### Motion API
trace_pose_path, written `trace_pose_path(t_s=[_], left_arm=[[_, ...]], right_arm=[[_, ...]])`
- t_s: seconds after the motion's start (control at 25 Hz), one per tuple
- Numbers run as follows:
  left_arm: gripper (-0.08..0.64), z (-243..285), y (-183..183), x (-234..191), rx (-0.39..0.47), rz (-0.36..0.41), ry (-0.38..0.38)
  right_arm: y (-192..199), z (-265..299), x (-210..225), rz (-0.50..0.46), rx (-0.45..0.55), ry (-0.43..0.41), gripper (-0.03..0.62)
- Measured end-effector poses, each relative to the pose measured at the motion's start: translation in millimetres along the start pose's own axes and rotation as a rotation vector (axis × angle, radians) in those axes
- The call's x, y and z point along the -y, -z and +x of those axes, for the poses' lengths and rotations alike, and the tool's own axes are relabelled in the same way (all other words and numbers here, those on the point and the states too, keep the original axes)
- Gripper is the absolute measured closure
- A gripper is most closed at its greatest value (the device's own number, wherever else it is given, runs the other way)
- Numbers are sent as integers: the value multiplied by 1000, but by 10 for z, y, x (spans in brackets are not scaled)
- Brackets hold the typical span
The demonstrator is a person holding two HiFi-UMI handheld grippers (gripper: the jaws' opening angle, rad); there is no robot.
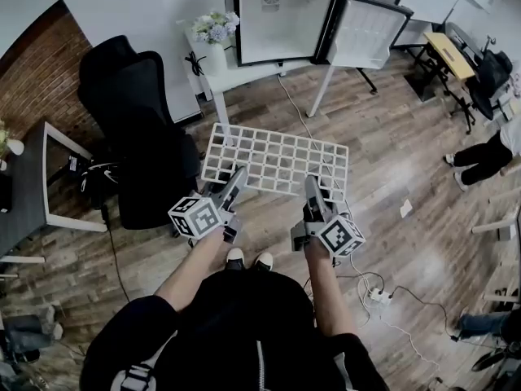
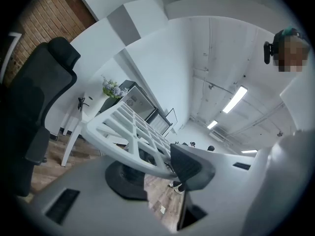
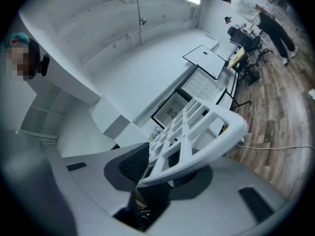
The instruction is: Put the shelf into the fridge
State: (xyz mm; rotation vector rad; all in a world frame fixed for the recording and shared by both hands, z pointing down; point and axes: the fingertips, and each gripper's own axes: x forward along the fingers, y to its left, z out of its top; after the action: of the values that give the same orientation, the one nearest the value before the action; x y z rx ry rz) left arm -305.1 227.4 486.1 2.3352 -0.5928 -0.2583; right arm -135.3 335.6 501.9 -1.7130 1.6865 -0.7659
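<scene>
I hold a white grid shelf [image 1: 277, 160] level in the air over the wooden floor, its near edge gripped at two places. My left gripper [image 1: 238, 175] is shut on its near left edge, my right gripper [image 1: 312, 184] on its near right edge. The small fridge [image 1: 285, 23] stands ahead on a white table, its door [image 1: 370, 31] swung open to the right, its inside bare. In the left gripper view the shelf [image 2: 128, 132] lies across the left gripper [image 2: 157, 168]. In the right gripper view the shelf [image 3: 197, 132] lies across the right gripper [image 3: 162, 168], with the fridge [image 3: 172, 109] beyond.
A black office chair [image 1: 138, 129] stands close at the left. Flowers [image 1: 216, 29] sit on the white table [image 1: 244, 72] beside the fridge. A cable and power strip [image 1: 378, 293] lie on the floor at the right. A person [image 1: 484, 157] stands at the far right.
</scene>
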Motion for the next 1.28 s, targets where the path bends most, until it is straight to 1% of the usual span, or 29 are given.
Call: trace_pose_path(t_s=[0.12,0.24,0.48,0.64,0.76,0.88,1.04,1.12,1.28], left_arm=[[402,39,47,41,2,0,-2],[402,62,88,90,6,-1,-6],[402,113,162,166,16,-2,-18],[402,202,183,140,15,1,-22],[402,314,186,106,12,-1,-21],[402,467,156,52,11,1,-21],[402,700,118,-75,5,-5,-23],[402,915,27,-179,1,-11,-25],[402,1479,-281,-422,-9,-18,-18]], right_arm=[[-47,-40,33,-11,-17,8,462],[-79,-66,86,-1,-20,-13,462],[-154,-110,158,0,-45,-29,462],[-224,-63,210,-12,-43,-29,463],[-220,0,304,7,-56,-29,462],[-275,127,394,15,-54,-28,462],[-367,332,500,1,-64,-11,462],[-439,550,582,7,-71,-7,462],[-723,1149,692,2,-64,10,463]])
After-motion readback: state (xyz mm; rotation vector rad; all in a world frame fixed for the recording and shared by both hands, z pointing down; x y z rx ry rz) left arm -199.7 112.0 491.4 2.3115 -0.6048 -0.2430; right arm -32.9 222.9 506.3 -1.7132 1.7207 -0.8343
